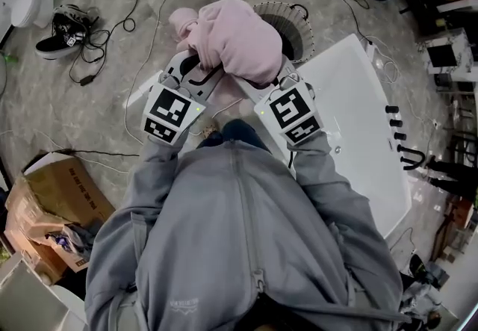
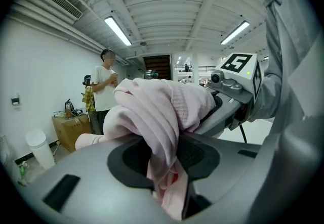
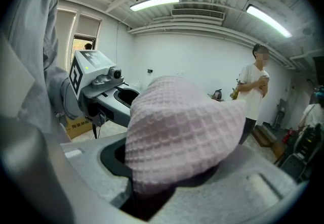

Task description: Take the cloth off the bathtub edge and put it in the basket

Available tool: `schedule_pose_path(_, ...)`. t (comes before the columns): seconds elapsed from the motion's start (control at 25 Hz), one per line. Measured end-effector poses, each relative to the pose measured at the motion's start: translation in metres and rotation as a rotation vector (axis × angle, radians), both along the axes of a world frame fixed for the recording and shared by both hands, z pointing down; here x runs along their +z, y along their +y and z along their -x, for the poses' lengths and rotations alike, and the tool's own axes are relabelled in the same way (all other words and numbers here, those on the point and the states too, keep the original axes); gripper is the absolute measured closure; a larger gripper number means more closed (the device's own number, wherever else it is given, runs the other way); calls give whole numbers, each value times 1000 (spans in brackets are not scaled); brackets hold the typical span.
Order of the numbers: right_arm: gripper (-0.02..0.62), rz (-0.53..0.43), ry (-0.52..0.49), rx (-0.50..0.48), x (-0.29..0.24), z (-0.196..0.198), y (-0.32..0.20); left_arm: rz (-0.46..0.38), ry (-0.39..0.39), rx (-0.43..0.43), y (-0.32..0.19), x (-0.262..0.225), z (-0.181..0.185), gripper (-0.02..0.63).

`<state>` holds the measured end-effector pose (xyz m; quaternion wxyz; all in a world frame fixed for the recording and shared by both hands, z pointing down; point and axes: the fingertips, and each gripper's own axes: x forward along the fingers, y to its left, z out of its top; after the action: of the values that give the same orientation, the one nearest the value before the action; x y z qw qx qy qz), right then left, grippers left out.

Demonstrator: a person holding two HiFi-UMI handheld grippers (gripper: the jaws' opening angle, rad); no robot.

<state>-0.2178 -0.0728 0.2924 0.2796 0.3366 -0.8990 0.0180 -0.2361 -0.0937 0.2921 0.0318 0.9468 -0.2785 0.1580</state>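
**While 2 grippers pinch it, the pink cloth hangs clear of the tub**

As the head view looks down, the pink cloth [image 1: 235, 38] is bunched in 1 rounded bundle between the left gripper [image 1: 196, 68] and the right gripper [image 1: 272, 81]. It hangs in the air, touching neither the floor nor the white bathtub [image 1: 358, 120] at the right. Its far side overlaps the near rim of the wire basket [image 1: 306, 36], which stands on the floor just beside the tub's end; from this view I cannot tell how high above the basket it hangs.

In the left gripper view, the 2 jaws stand only a little apart, and their dark pads press on a thick fold of the cloth. The fold runs down between them, and a loose tail hangs below the jaws.

In the right gripper view, the waffle-textured cloth bulges up over the jaws and hides most of the pads. The cloth fills the narrow gap between them and is clamped there.

The 2 grippers sit close together, angled toward each other, with the bundle draped over both sets of jaws. A person in a white shirt [image 2: 104, 91] stands beyond them.
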Motion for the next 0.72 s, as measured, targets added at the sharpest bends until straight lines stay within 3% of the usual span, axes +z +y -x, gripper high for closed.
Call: schedule_pose_path(0.72,416,-13,-3,168,-2,-51,-86,-16,14,156,-89,-2,-55,477)
